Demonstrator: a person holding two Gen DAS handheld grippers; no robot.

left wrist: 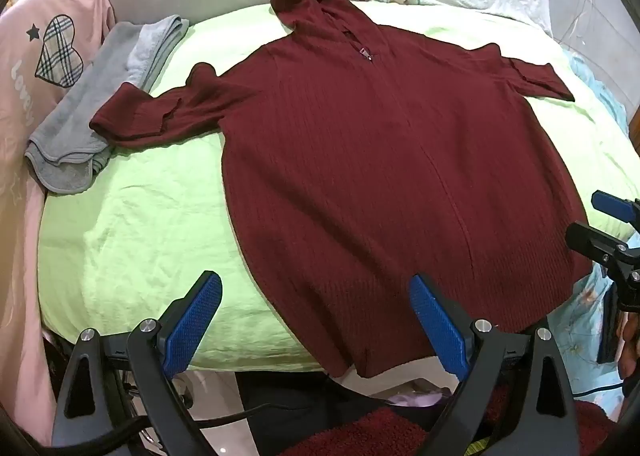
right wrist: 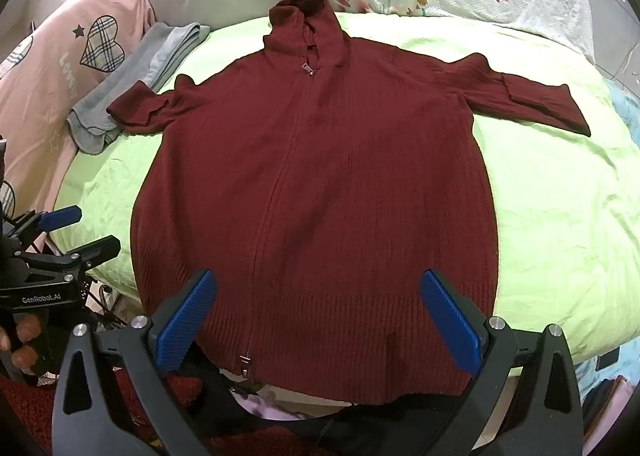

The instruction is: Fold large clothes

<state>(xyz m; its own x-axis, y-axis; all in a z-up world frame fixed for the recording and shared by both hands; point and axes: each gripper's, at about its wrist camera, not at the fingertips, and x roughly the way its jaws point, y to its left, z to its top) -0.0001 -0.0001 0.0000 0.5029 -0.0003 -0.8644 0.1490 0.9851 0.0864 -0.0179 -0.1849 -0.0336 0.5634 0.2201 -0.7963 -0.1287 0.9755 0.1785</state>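
I am holding both tongs spread wide and empty above the near hem: left gripper (left wrist: pixel 316 320), right gripper (right wrist: pixel 318 316). The maroon hooded cardigan (right wrist: pixel 316 184) is lying flat, zipped, on the green sheet (right wrist: pixel 560 216), sleeves out sideways. I am judging that each sleeve cuff should be pinched first and brought inward without dragging the body.

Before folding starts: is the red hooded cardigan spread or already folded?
Spread: the red hooded cardigan lies flat on the green sheet, sleeves out.
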